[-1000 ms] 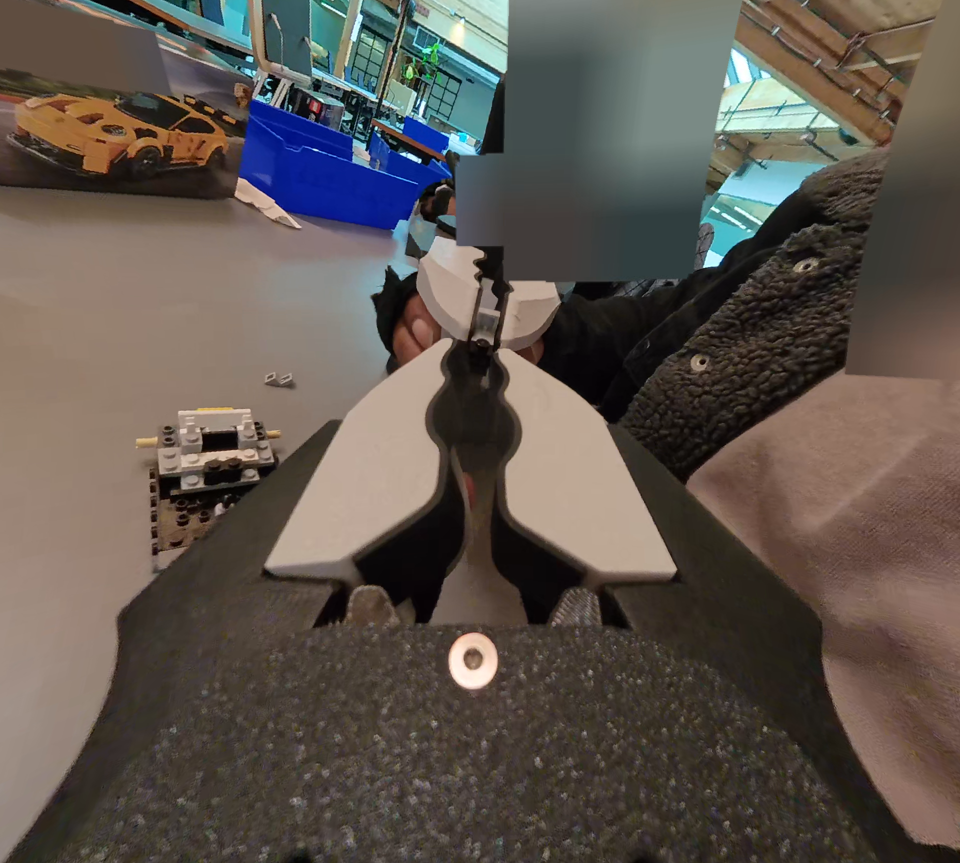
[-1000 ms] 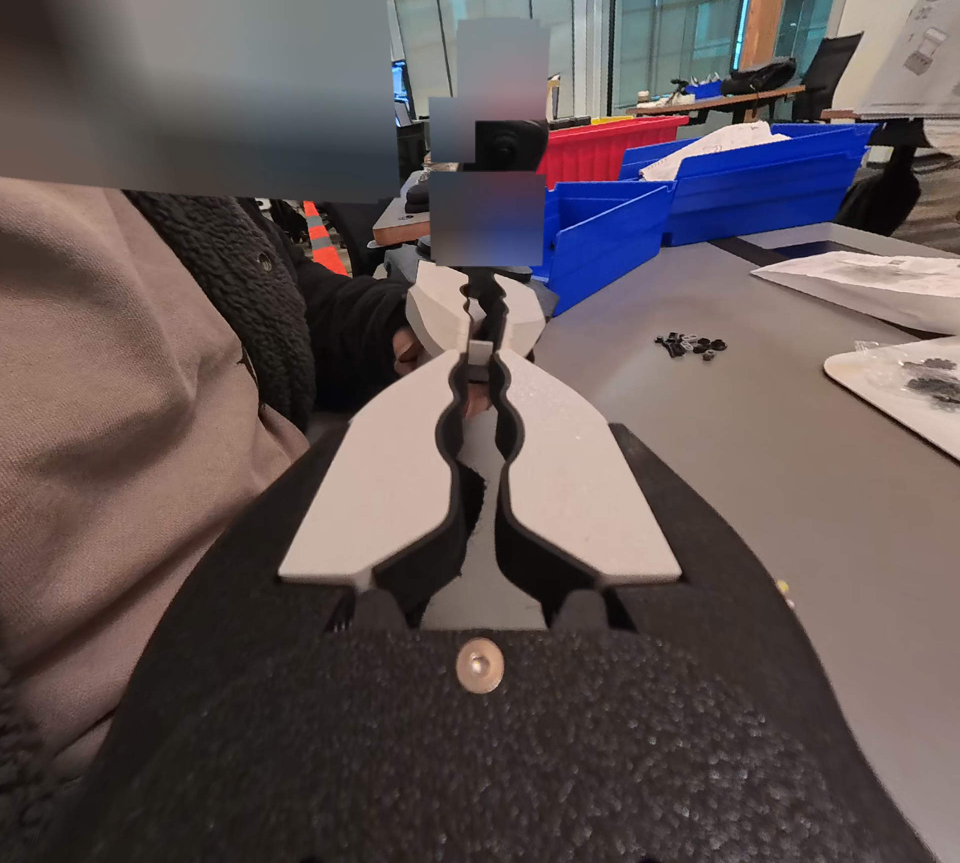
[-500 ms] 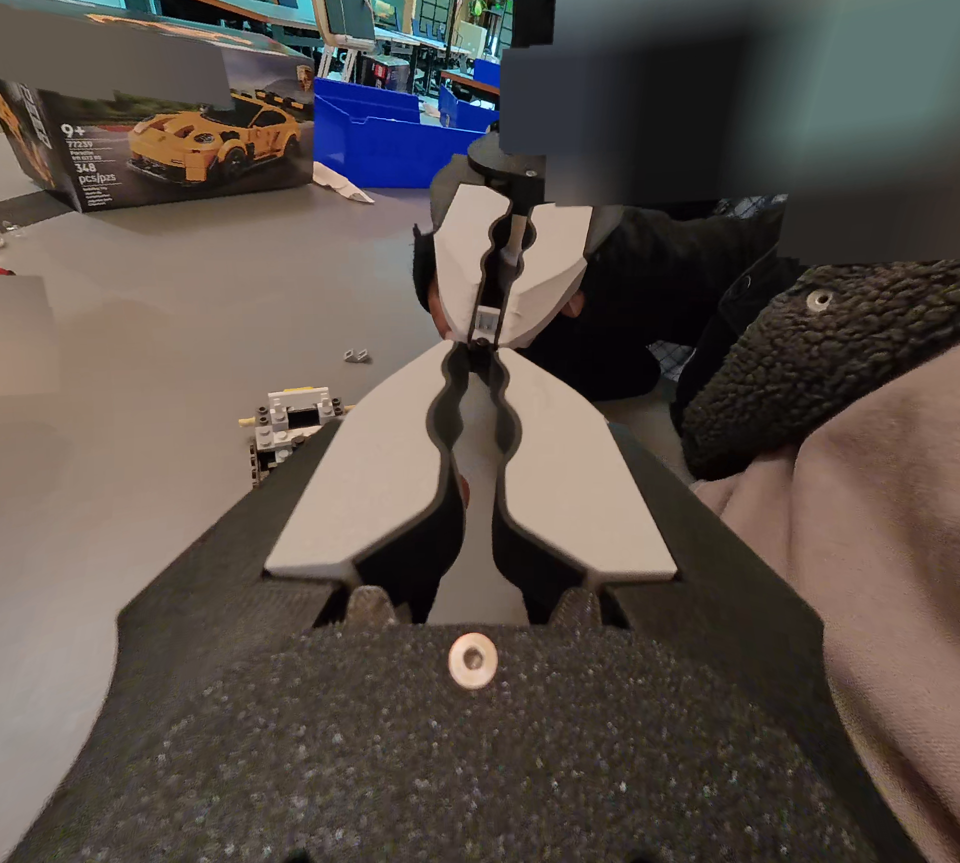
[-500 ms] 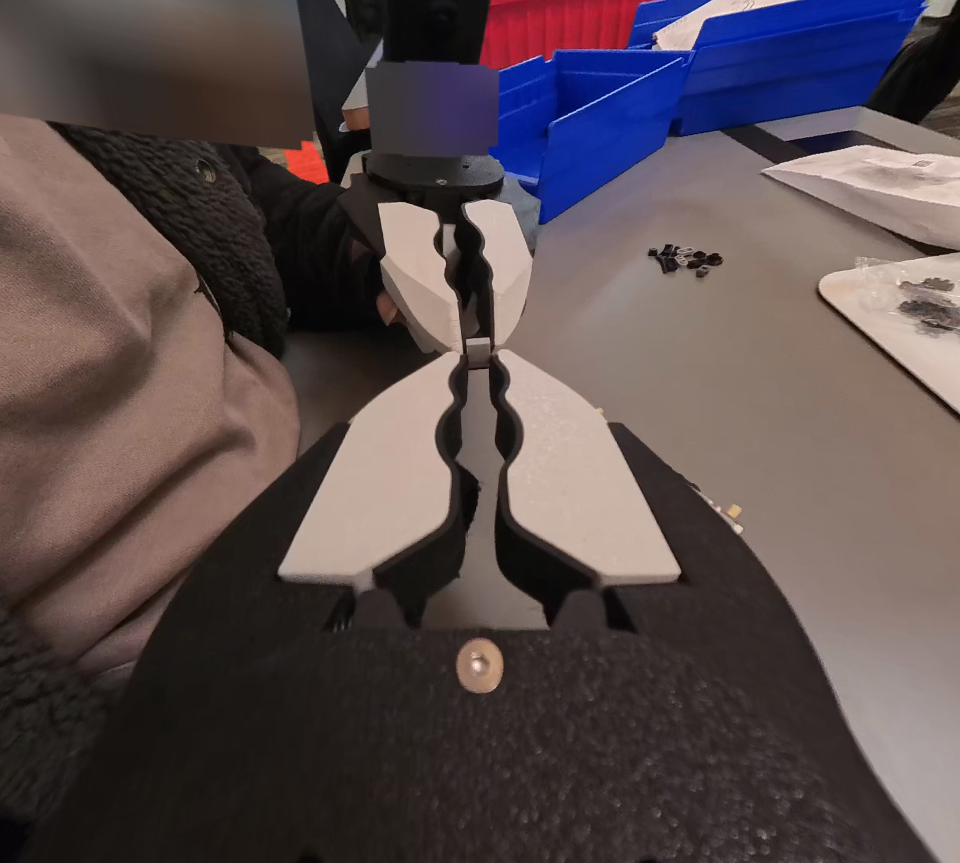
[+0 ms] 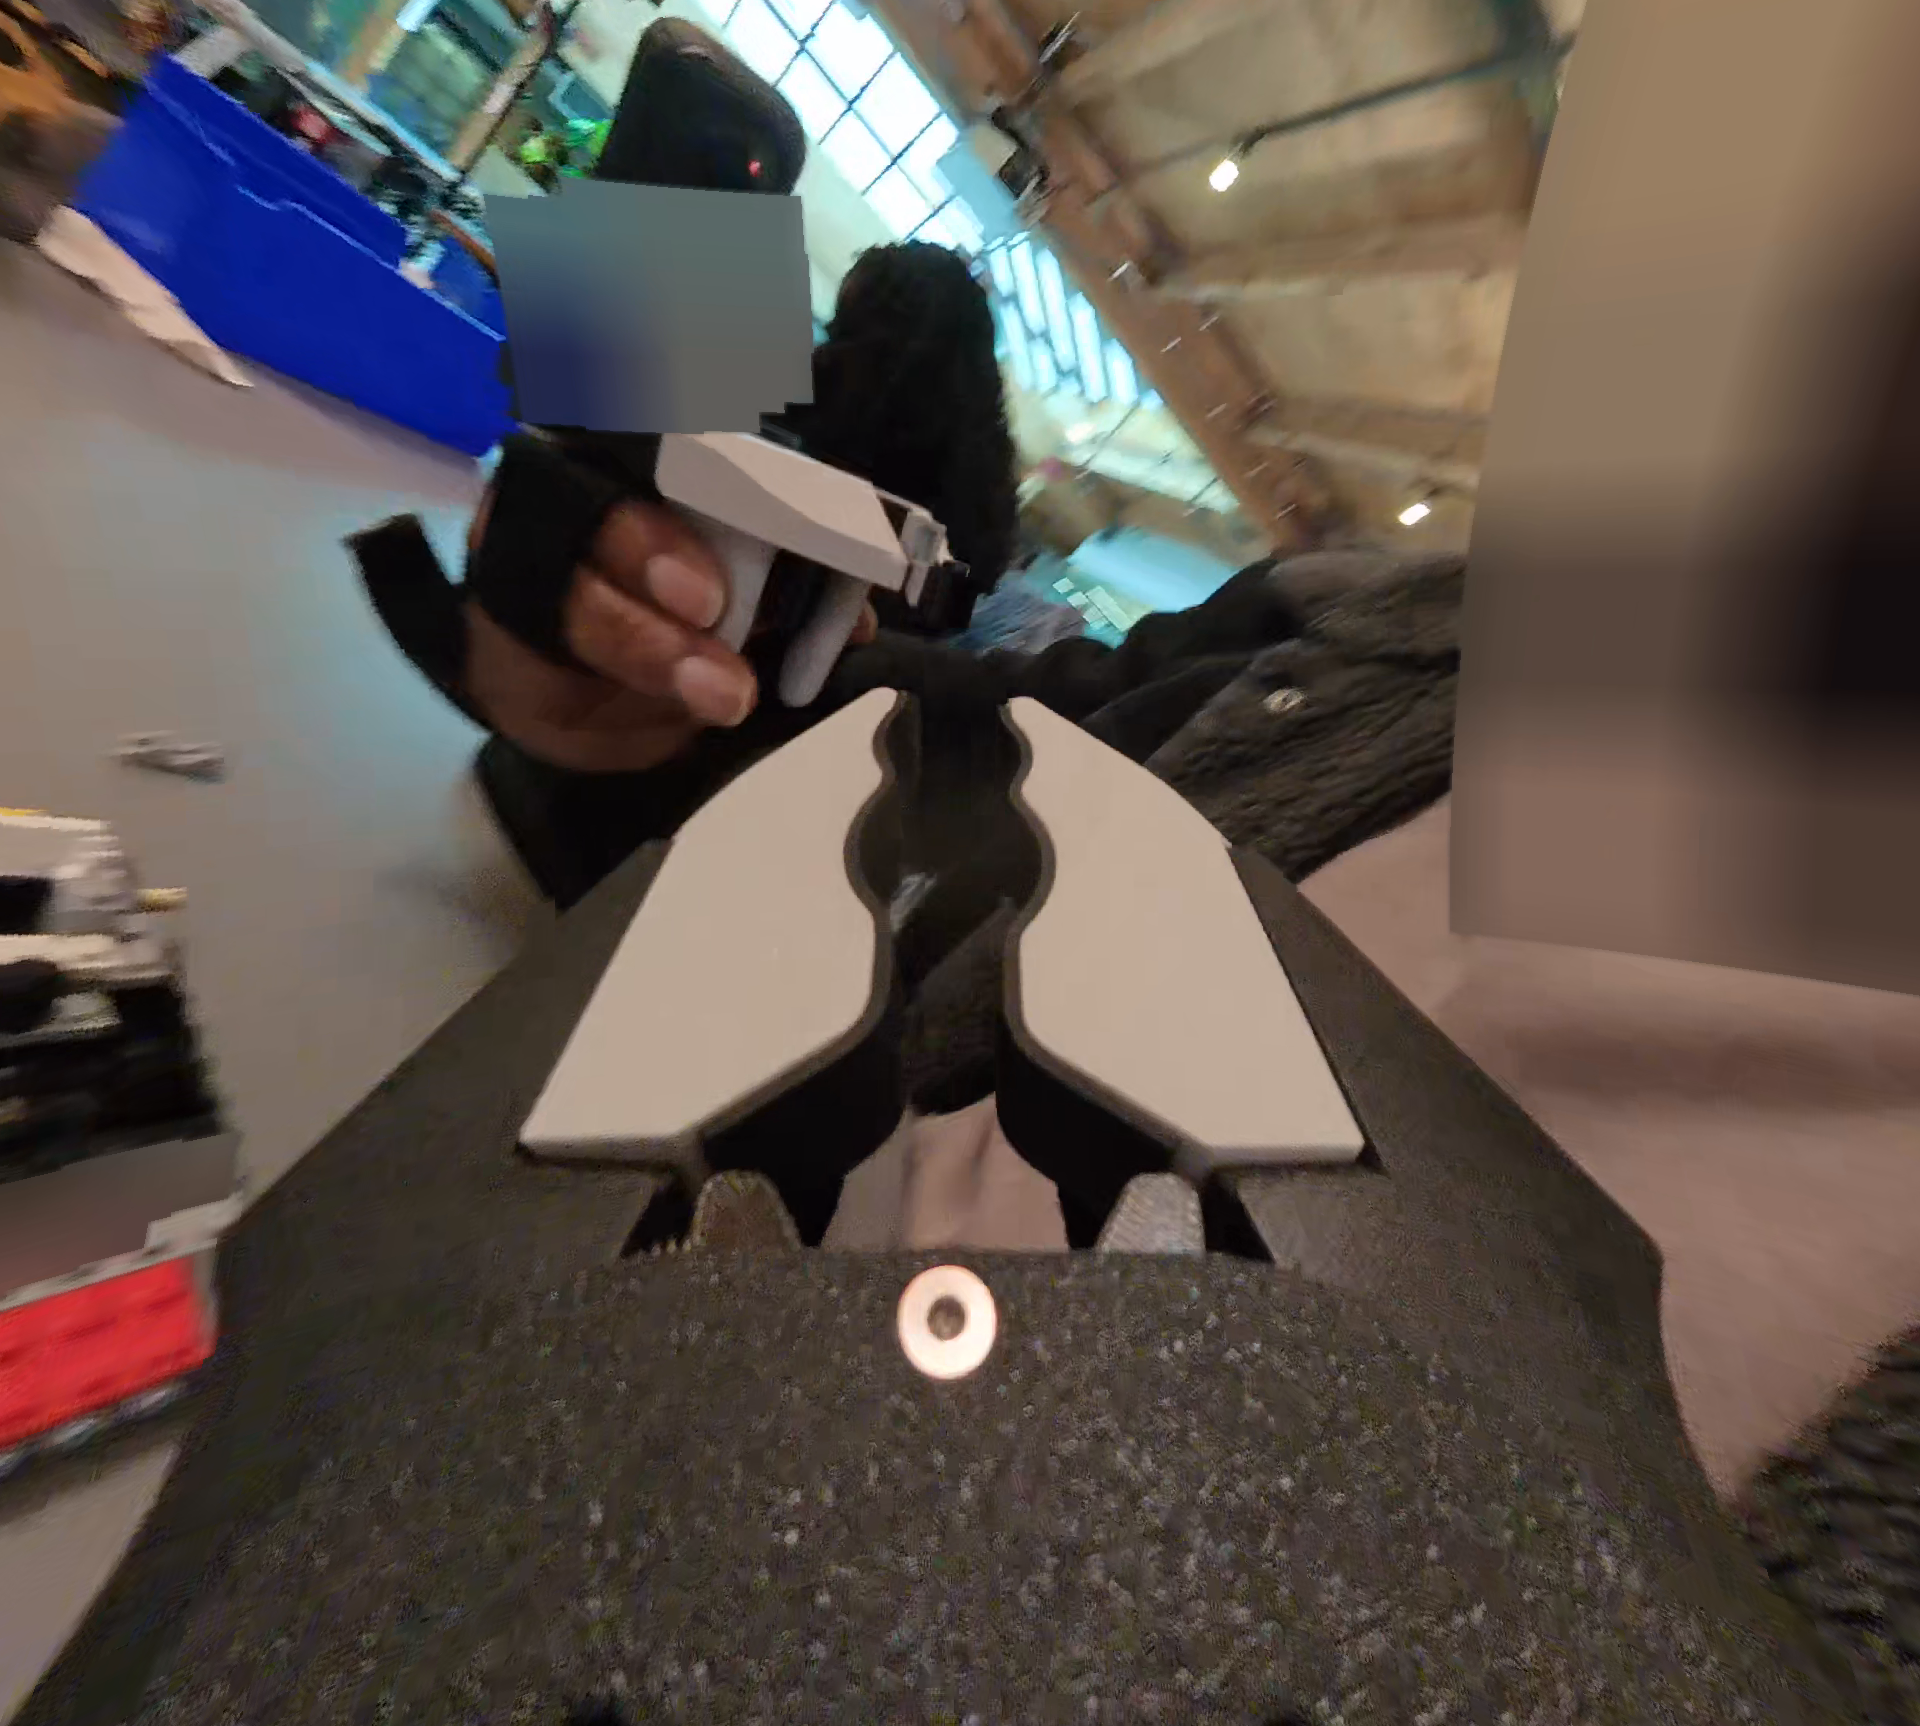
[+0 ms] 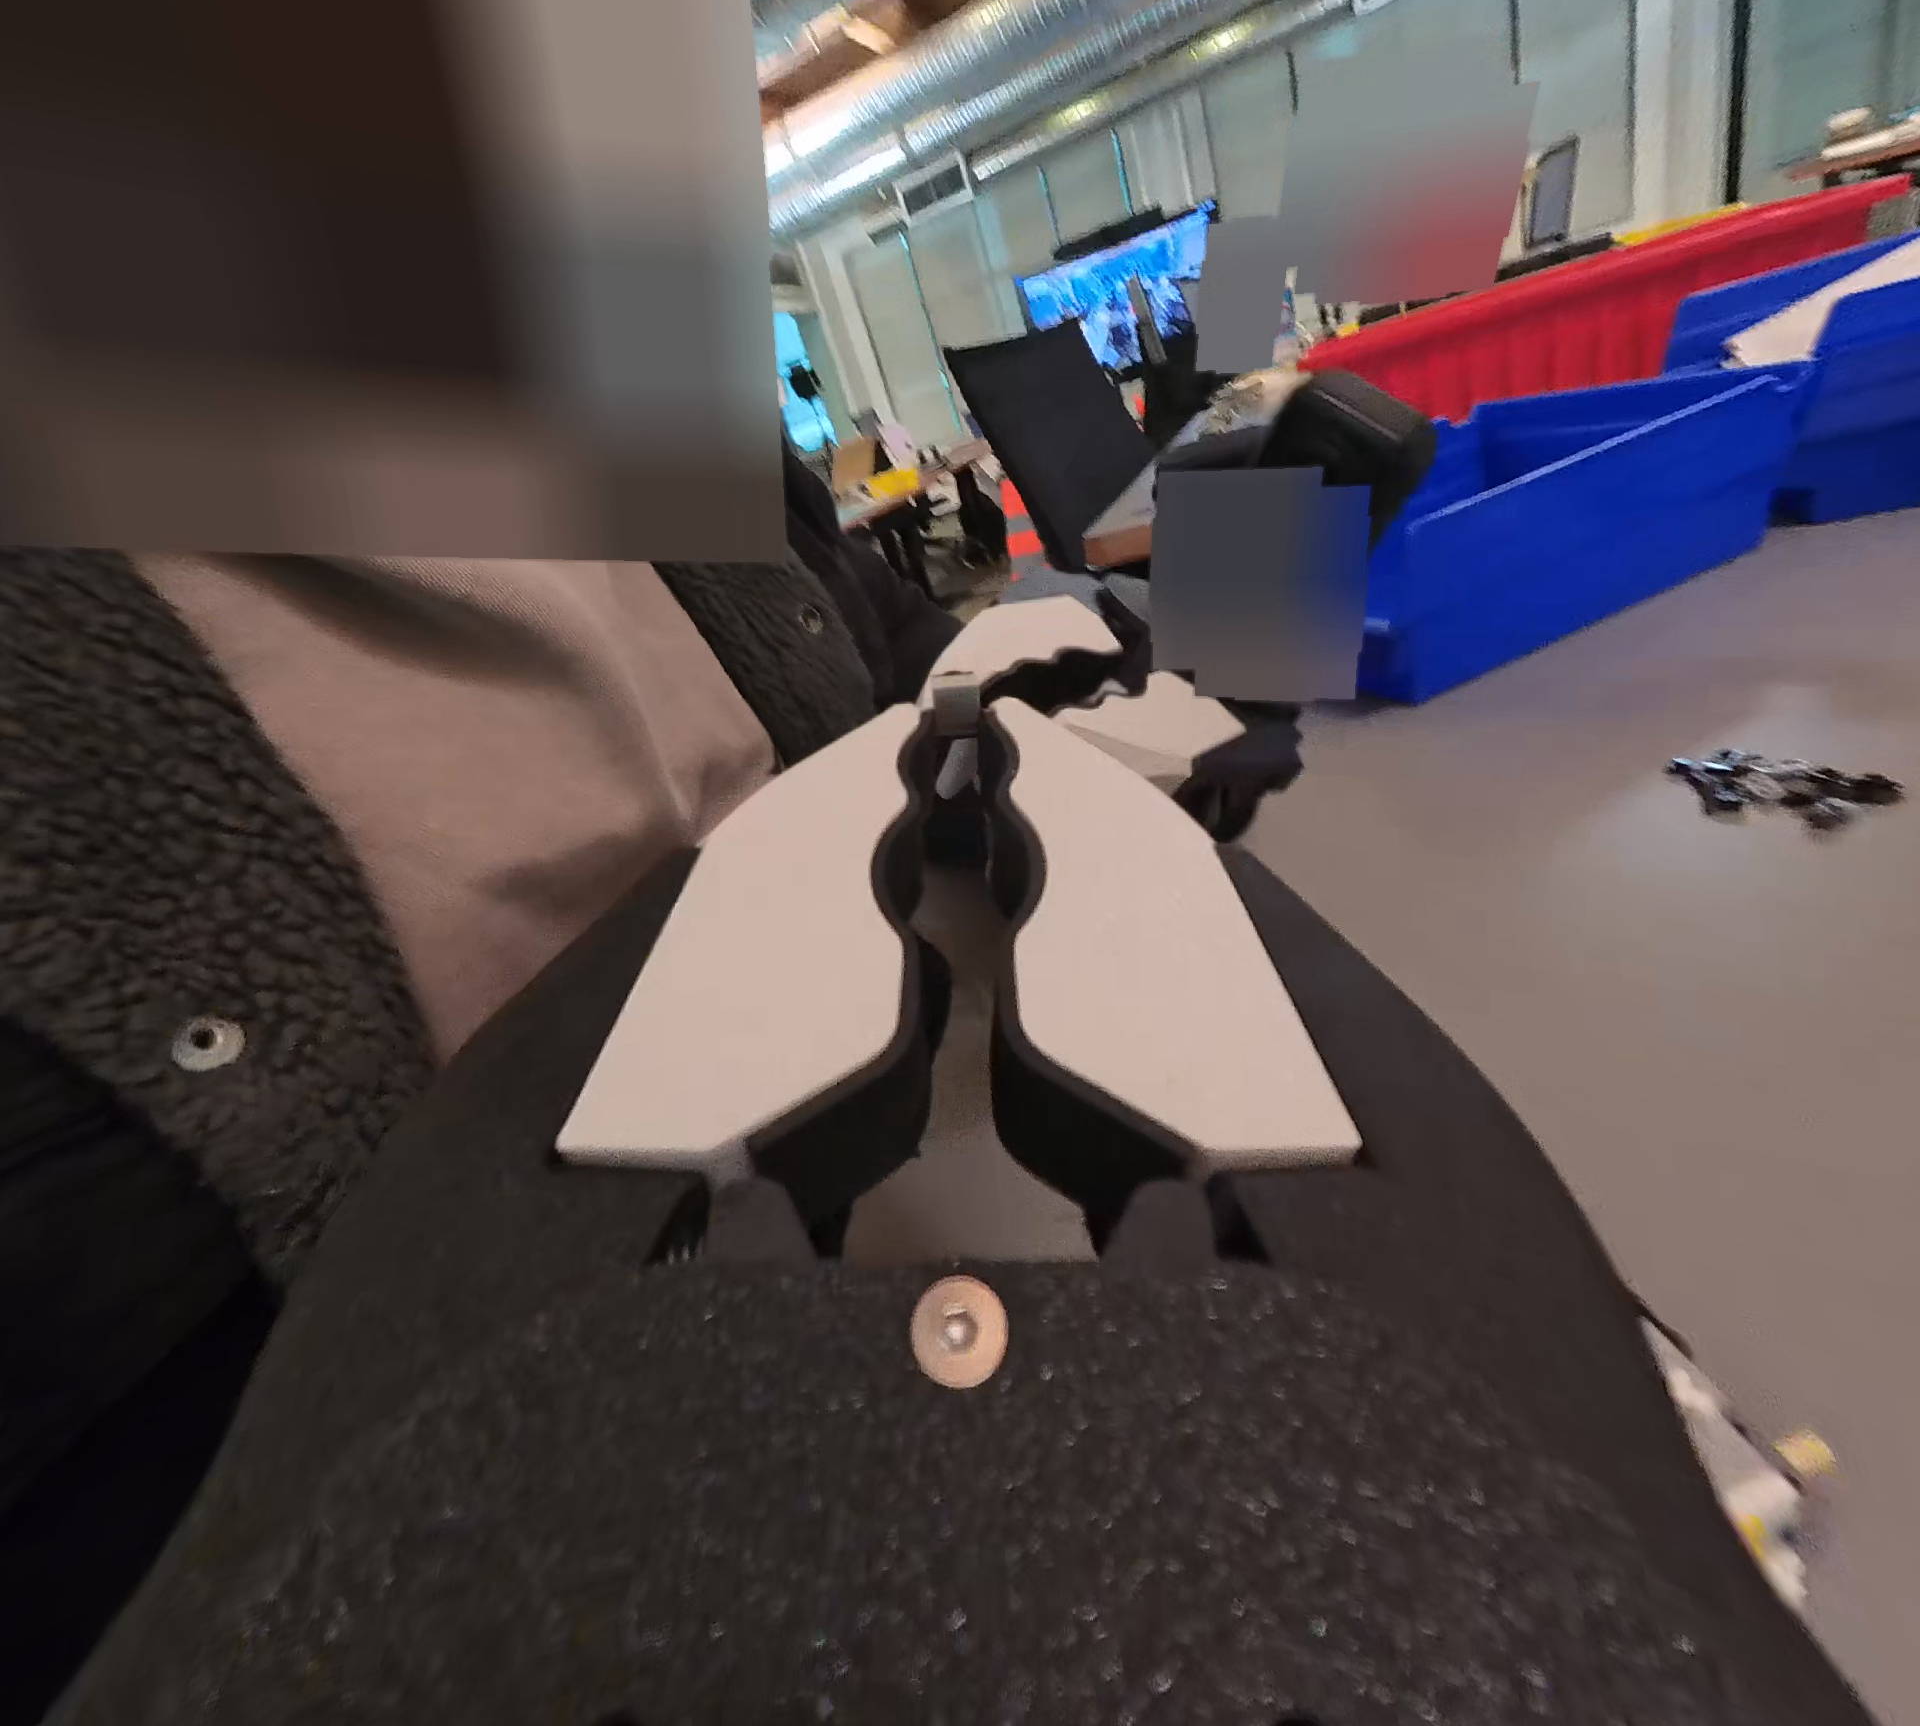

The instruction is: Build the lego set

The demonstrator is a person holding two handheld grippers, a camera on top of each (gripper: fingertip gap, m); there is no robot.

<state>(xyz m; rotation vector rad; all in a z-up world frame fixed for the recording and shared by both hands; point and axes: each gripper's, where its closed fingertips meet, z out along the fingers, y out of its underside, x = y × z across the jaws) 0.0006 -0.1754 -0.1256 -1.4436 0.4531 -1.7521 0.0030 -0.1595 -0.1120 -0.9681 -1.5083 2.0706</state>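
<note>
In the right wrist view my right gripper (image 6: 958, 712) is shut on a small light-grey lego piece (image 6: 956, 702), held in the air in front of a person's torso. The left gripper (image 6: 1049, 668) lies sideways just beyond it, apart from the piece. In the left wrist view my left gripper (image 5: 954, 705) has its jaws slightly apart with nothing between them. The right gripper (image 5: 920, 546) is up and to the left, held by a gloved hand (image 5: 613, 627), with the grey piece at its tip. The partly built grey-and-black lego model (image 5: 83, 938) sits blurred at the left edge.
A small loose grey piece (image 5: 171, 754) lies on the grey table (image 5: 260, 596), a blue bin (image 5: 291, 274) behind it and something red (image 5: 104, 1333) at lower left. Blue bins (image 6: 1579, 575), a red bin (image 6: 1558, 326) and a pile of small black parts (image 6: 1787, 783) are to the right.
The grippers were tip to tip on the grey piece. Now the left has come off it and the two have swung apart. The right still holds the piece. Both views are tilted and blurred.
</note>
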